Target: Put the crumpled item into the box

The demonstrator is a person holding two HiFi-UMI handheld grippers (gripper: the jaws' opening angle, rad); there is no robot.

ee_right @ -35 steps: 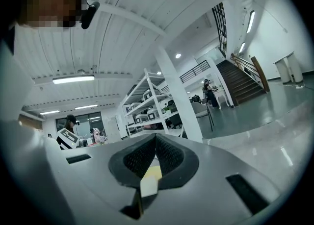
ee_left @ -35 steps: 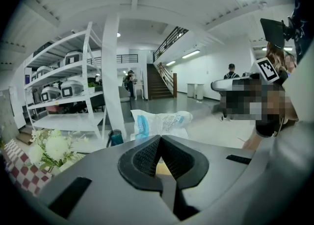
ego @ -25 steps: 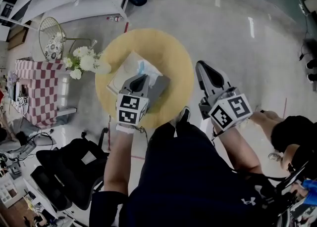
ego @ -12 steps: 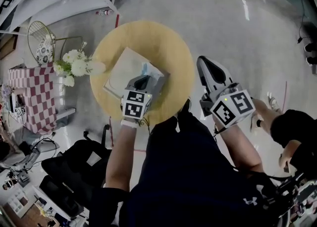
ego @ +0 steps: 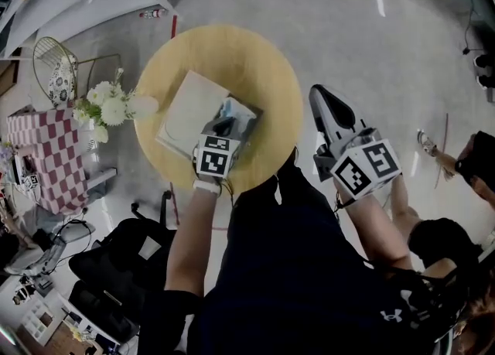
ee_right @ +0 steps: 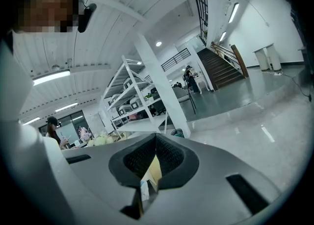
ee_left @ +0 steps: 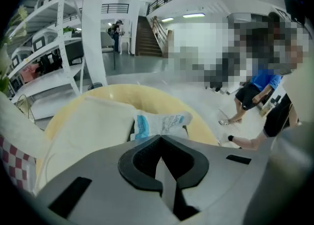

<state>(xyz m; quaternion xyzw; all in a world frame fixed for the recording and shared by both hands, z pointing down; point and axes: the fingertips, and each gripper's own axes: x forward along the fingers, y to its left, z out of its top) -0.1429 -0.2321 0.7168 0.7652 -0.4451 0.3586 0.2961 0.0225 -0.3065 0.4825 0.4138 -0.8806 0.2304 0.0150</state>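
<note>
The left tongs (ee_left: 159, 139) are shut, their dark padded tips meeting on the lower edge of the crumpled item (ee_left: 159, 122), which they appear to pinch. It is a white wrapper with blue print that stands up just past the tips. From the head view, these tongs (ego: 224, 123) reach over the near part of the round yellow tabletop (ego: 263, 67).

At the tabletop's left edge is a bunch of white flowers (ego: 108, 106). Next to the right lies the cream flap (ego: 188, 104) of the box (ego: 249, 123), spread flat. It fills the left of the left gripper view (ee_left: 83, 131). The crumpled item (ego: 232, 107) sits at the box's opening, touching the flap's right edge. Dark gaps of the box's inside show on both sides of it in the left gripper view. How far down it has gone cannot be told.

Further right, off the tabletop and above the pale floor (ego: 371, 52), are the right tongs (ego: 321, 98). They are well apart from the box. Their own view shows them closed (ee_right: 155, 138) with nothing gripped. Only a sliver of yellow shows through the slit below the tips. Beyond them are white shelving (ee_right: 132, 106), a white pillar (ee_right: 157, 91) and a staircase (ee_right: 225, 64).
</note>
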